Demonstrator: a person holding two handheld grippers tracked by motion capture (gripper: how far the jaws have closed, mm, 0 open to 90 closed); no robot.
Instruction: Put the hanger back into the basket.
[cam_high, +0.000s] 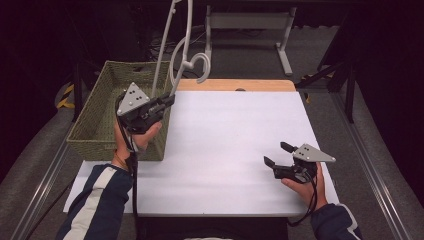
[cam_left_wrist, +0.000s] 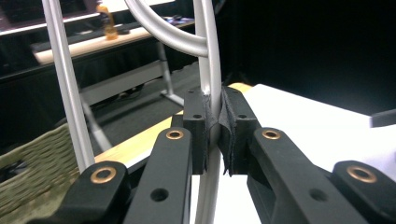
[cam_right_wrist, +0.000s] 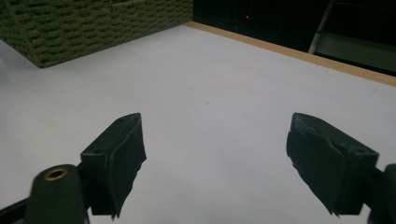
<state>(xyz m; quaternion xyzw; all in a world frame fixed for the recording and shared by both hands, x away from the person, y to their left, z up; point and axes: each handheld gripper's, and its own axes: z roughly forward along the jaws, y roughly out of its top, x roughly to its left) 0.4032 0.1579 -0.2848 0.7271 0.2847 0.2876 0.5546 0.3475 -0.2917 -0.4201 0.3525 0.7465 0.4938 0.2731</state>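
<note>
A light grey plastic clothes hanger (cam_high: 162, 55) stands upright in the air over the near right corner of the woven green basket (cam_high: 90, 115). My left gripper (cam_high: 170, 99) is shut on one of its thin bars. In the left gripper view the pads (cam_left_wrist: 233, 126) pinch that bar (cam_left_wrist: 208, 65) tightly, and a second bar rises further left. My right gripper (cam_high: 277, 153) is held low over the white table top (cam_high: 225, 130) at the near right. Its jaws stand wide open in the right gripper view (cam_right_wrist: 219, 158), with bare table between them.
The basket (cam_right_wrist: 93, 23) stands on the table's left edge. A wooden strip (cam_high: 235, 85) runs along the far edge of the table. Beyond it stands a grey table frame (cam_high: 250, 22) on a dark floor. Black posts rise at the far right.
</note>
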